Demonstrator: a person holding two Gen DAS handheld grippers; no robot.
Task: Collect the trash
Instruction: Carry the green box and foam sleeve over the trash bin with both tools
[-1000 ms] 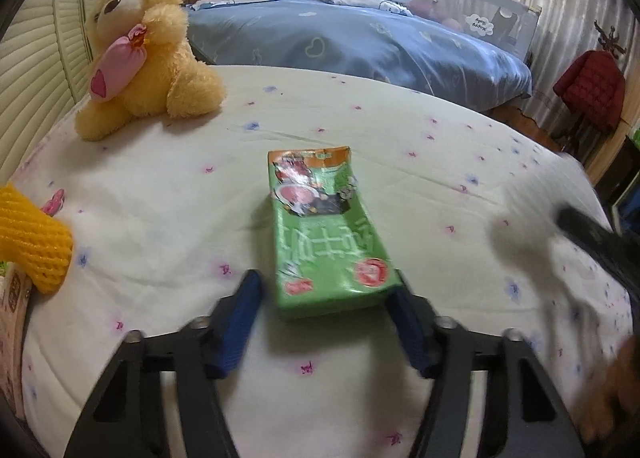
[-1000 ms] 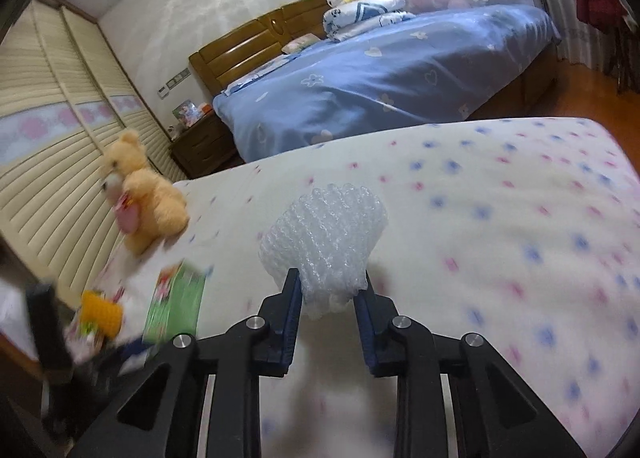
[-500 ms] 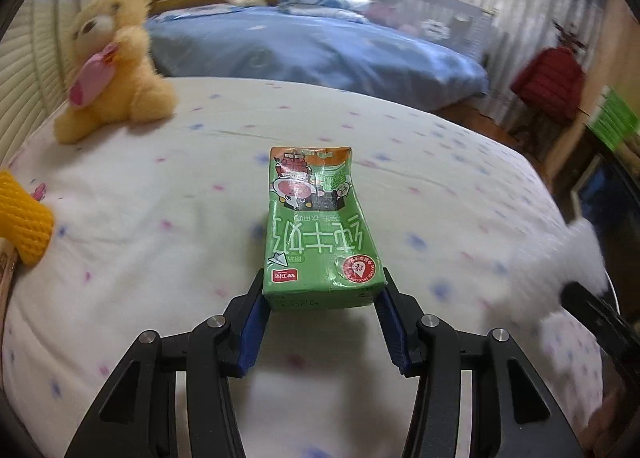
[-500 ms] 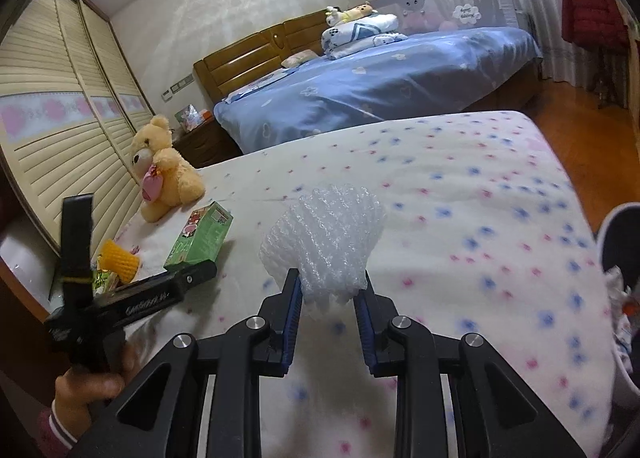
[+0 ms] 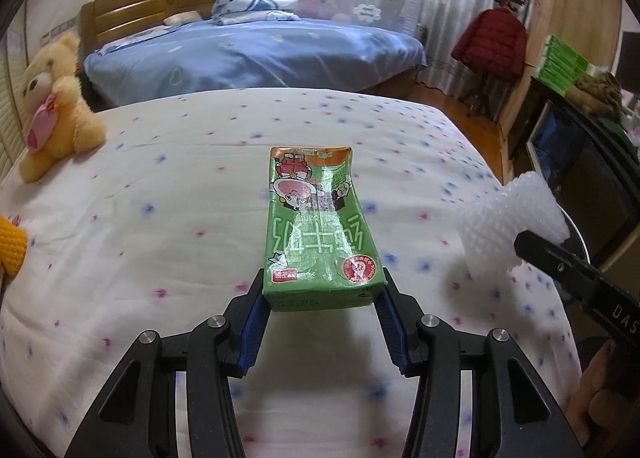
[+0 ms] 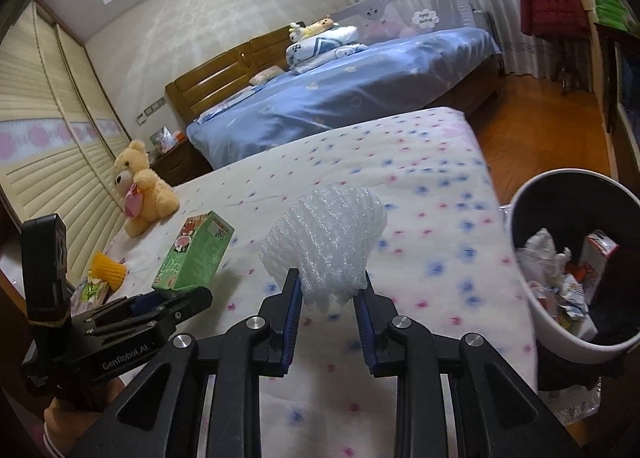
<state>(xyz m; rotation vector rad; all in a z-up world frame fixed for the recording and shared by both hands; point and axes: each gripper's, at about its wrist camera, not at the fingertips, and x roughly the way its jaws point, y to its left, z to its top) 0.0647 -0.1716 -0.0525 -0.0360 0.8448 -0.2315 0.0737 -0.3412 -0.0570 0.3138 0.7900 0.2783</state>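
The green milk carton (image 5: 320,234) is clamped at its base in the left gripper (image 5: 322,318), lifted off the mattress (image 5: 160,217). The white foam fruit net (image 6: 324,242) is pinched narrowly in the right gripper (image 6: 328,322). This looks like the carry step; next, both should swing right and ahead to the trash bin (image 6: 560,330) and release.

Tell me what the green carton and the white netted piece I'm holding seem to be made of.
Green carton: looks like coated paperboard with a glossy printed skin; sharp folded edges, light glare and a dented top suggest it.
White netted piece: looks like soft foam mesh, matte and slightly translucent; its open lattice bulges above the jaws that pinch it. It could be fruit-packing foam, though that is uncertain.
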